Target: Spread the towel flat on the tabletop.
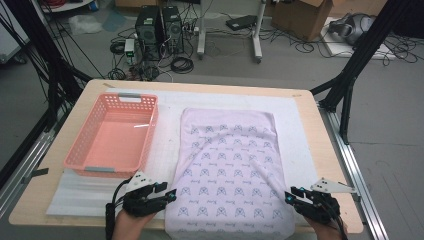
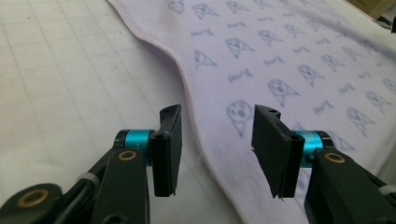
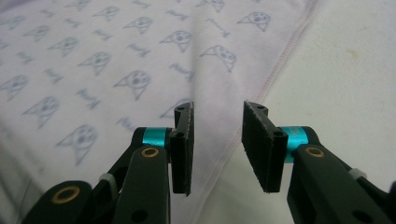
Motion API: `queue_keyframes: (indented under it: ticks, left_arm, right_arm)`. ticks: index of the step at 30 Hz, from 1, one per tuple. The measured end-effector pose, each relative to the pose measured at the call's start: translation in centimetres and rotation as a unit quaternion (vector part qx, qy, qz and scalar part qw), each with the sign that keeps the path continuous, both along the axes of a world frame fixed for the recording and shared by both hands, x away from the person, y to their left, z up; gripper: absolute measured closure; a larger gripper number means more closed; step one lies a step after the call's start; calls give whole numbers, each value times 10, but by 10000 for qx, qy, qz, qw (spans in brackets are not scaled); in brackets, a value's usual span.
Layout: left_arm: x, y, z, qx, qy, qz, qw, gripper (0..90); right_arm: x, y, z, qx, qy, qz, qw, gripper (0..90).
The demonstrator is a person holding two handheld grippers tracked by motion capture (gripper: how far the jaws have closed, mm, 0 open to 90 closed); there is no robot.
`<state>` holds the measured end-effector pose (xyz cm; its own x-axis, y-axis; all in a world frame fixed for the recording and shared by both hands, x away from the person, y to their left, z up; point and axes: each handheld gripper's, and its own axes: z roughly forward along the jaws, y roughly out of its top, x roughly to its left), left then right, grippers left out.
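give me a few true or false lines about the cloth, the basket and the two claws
1. The pink basket holds folded clothes. False: nothing lies in it.
2. The lilac cloth lies spread flat, to the right of the basket. True.
3. The left claw is clamped on the cloth's edge. False: its jaws stand apart, with the hem seen between them, unpinched.
4. The right claw stands open over the cloth's right edge. True.
5. The cloth is plain. False: it carries a repeated small blue print.
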<state>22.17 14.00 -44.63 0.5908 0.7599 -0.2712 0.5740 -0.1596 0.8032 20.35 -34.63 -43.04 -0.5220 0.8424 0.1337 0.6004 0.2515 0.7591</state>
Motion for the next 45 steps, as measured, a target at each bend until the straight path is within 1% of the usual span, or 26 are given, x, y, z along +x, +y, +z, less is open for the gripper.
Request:
queue_keyframes:
  ticks: [2, 3, 5, 6, 7, 8, 9, 11, 14, 16, 18, 19, 20, 21, 23, 24, 26, 29, 30, 34, 36, 37, 38, 40, 42, 45]
  left_arm:
    - [6, -7, -3, 138, 95, -13, 9999, 563]
    - [7, -11, -5, 213, 143, -2, 9997, 568]
    - [7, -14, -5, 345, 72, 46, 9994, 594]
    - [7, -14, -5, 473, 34, 70, 9989, 625]
    - [6, -15, -4, 676, -47, 88, 9977, 706]
    - [7, -14, -4, 700, -51, 21, 9975, 826]
    - [8, -13, -3, 649, 31, -6, 9979, 870]
    - [8, -12, -2, 695, 59, -36, 9976, 878]
    - [6, -5, 2, 508, 116, -18, 9986, 878]
    - [4, 2, 6, 331, 117, -2, 9994, 877]
    - [2, 3, 7, 301, 113, -11, 9995, 876]
    - [2, 3, 6, 309, 117, 4, 9995, 876]
    - [2, 2, 5, 319, 135, -6, 9994, 875]
    - [3, 1, 3, 309, 146, 14, 9994, 874]
    - [4, 1, 2, 284, 172, 14, 9994, 871]
    - [4, 1, 1, 277, 178, 21, 9995, 870]
    - [4, 3, 0, 237, 213, 27, 9995, 868]
    - [3, 5, 0, 195, 224, 21, 9996, 865]
    - [3, 5, 0, 201, 233, 12, 9995, 865]
    - [0, 6, -1, 226, 302, -121, 9992, 856]
    - [0, 7, -1, 204, 293, -166, 9992, 786]
    - [0, 8, 0, 164, 263, -96, 9995, 686]
    - [0, 10, 1, 94, 244, -21, 9997, 601]
    - [0, 13, 3, -86, 190, 55, 9998, 548]
    - [1, 13, 3, -169, 134, 136, 9997, 545]
    - [9, 8, 0, -91, 107, 230, 9996, 571]
  right_arm:
    - [7, 4, -5, -61, 86, 22, 9999, 653]
    - [10, 7, -8, -166, 92, 35, 9998, 679]
    - [12, 11, -12, -405, 119, 63, 9991, 782]
    - [12, 12, -13, -465, 69, 90, 9989, 881]
    - [11, 13, -13, -507, 86, 161, 9985, 883]
    - [11, 13, -12, -532, 78, 181, 9984, 887]
    - [10, 13, -12, -557, 69, 210, 9982, 891]
    - [8, 11, -11, -560, 67, 239, 9981, 900]
    - [2, 4, -8, -518, 84, 247, 9983, 900]
    - [-1, -1, -6, -408, 7, 272, 9988, 900]
    - [-4, -3, -3, -230, -96, 308, 9992, 875]
    - [-3, -2, -3, -164, -144, 314, 9993, 762]
    - [-1, 2, -4, -132, -116, 271, 9995, 697]
    - [1, 4, -5, -152, -102, 273, 9995, 688]
    - [5, 14, -11, -397, -30, 319, 9987, 703]
    - [7, 18, -14, -596, -26, 334, 9977, 744]
    - [7, 20, -13, -626, -37, 397, 9972, 873]
    - [6, 20, -11, -741, -9, 509, 9959, 890]
    - [5, 17, -9, -751, 25, 576, 9955, 891]
    - [-5, 1, 3, -368, 35, 705, 9968, 890]
    - [-8, -3, 4, -321, 199, 846, 9957, 870]
    - [-9, -3, 3, -343, 212, 838, 9957, 822]
    - [-9, -4, 2, -308, 160, 781, 9963, 744]
    - [-7, -7, 1, -221, 68, 569, 9981, 683]
    - [-2, -10, 1, -114, -14, 197, 9997, 649]
    - [9, -10, -4, -94, -64, -182, 9998, 637]
